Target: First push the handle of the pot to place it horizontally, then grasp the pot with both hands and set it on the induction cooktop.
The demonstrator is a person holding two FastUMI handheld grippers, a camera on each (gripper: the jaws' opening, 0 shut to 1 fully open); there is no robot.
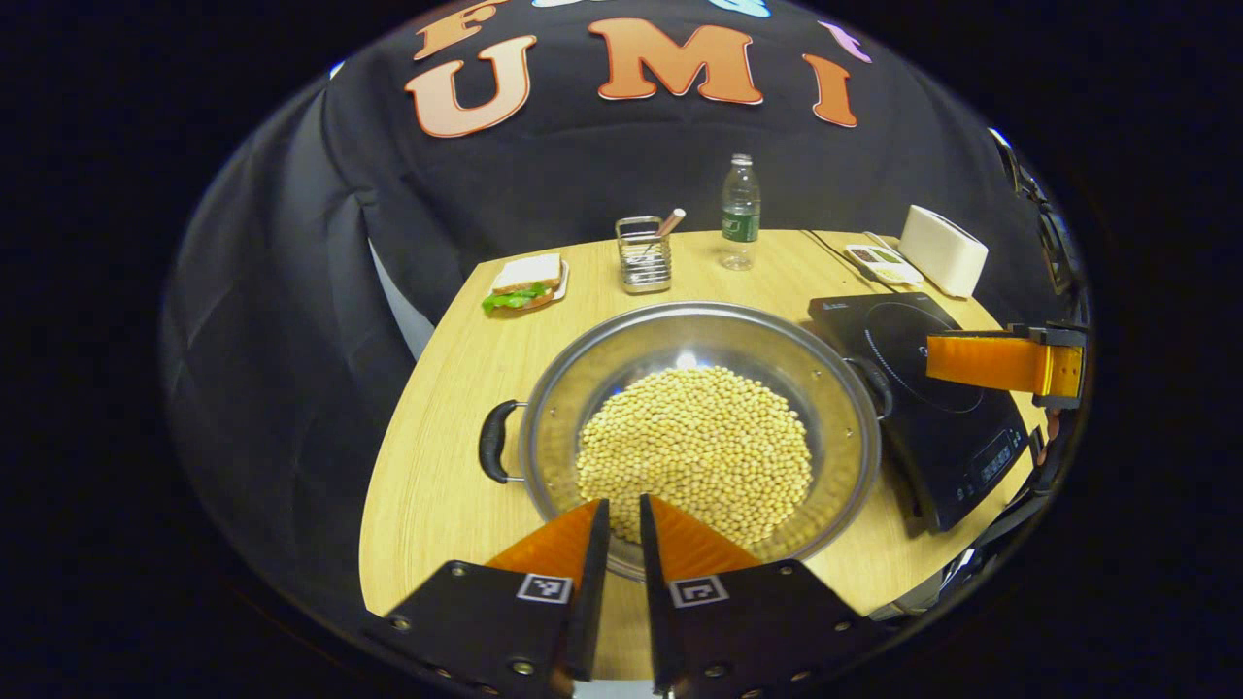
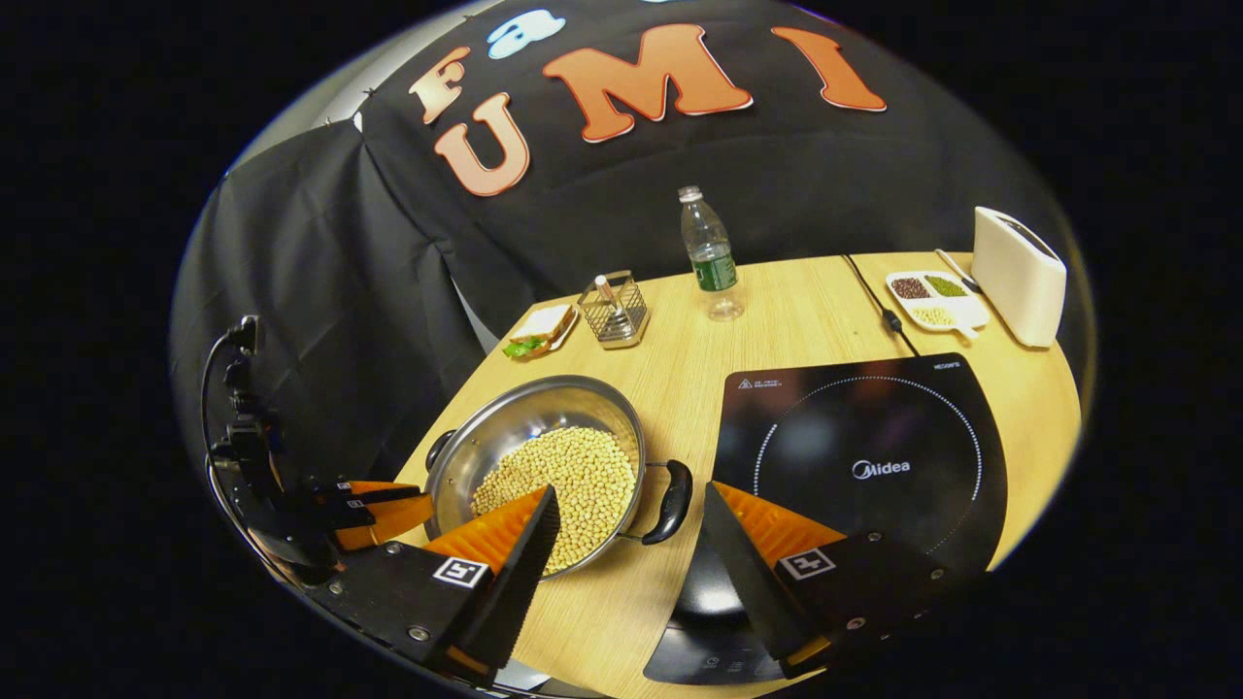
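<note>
Beside cooktop [image 2: 864, 456]: bean-laden pot [image 2: 539, 466], heavy, stiff, spill-prone; grip side handles [image 2: 670, 500]. Left gripper [image 1: 621, 515] nearly closed, right gripper [image 2: 631, 515] wide, both empty.

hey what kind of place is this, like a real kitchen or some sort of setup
Probably a staged kitchen tabletop in a recording booth, not a real kitchen. A wooden table backed by black cloth holds an induction cooktop, a steel pot of beans, a white toaster and a sandwich.
</note>
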